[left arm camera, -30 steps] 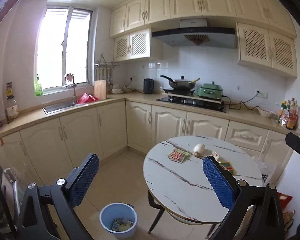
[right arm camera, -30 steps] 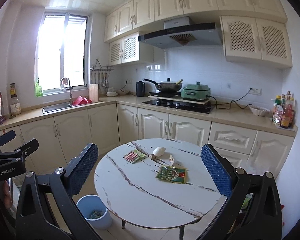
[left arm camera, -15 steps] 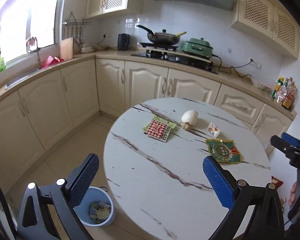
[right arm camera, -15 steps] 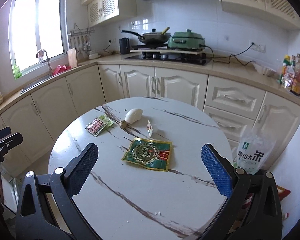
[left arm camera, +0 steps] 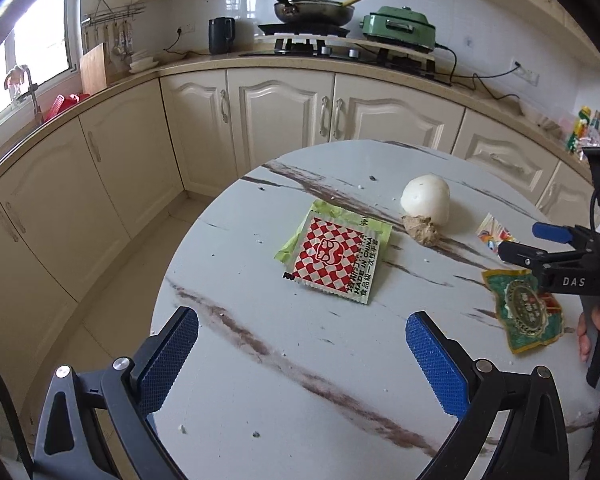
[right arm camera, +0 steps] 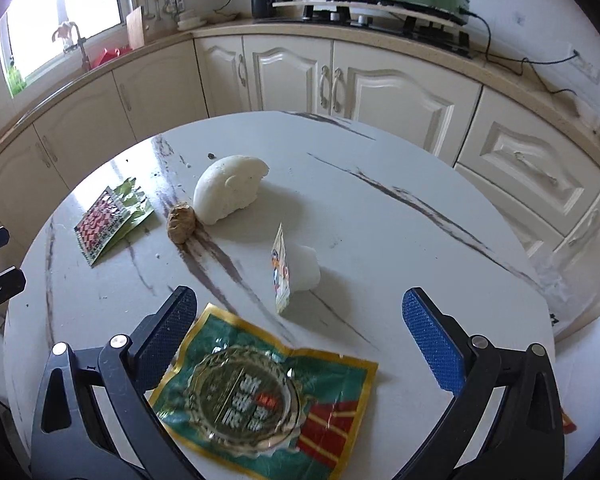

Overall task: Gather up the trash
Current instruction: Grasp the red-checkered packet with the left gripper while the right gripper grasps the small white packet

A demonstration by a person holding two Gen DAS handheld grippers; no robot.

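Fingers [right arm camera: 432, 344] on the right gripper [right arm camera: 300, 336] stand spread wide and hold nothing, poised above the near part of the round marble worktop [right arm camera: 400, 200]. Directly beneath them lies the green and gold wrapper [right arm camera: 268, 396], flat, its long axis running from about 10 o'clock to 4 o'clock, the left pad over its 10 o'clock corner. Likewise the left gripper [left arm camera: 300, 356] is released and empty; the red checkered packet [left arm camera: 334, 258] lies flat at its 12 o'clock, apart from the pads. Beyond, near 11 o'clock in the right view, sit a white bun [right arm camera: 228, 190], touching a brown lump [right arm camera: 182, 224], and a small upright wrapper [right arm camera: 282, 272]. By my reckoning the right arm is nearer its piece and need only descend.
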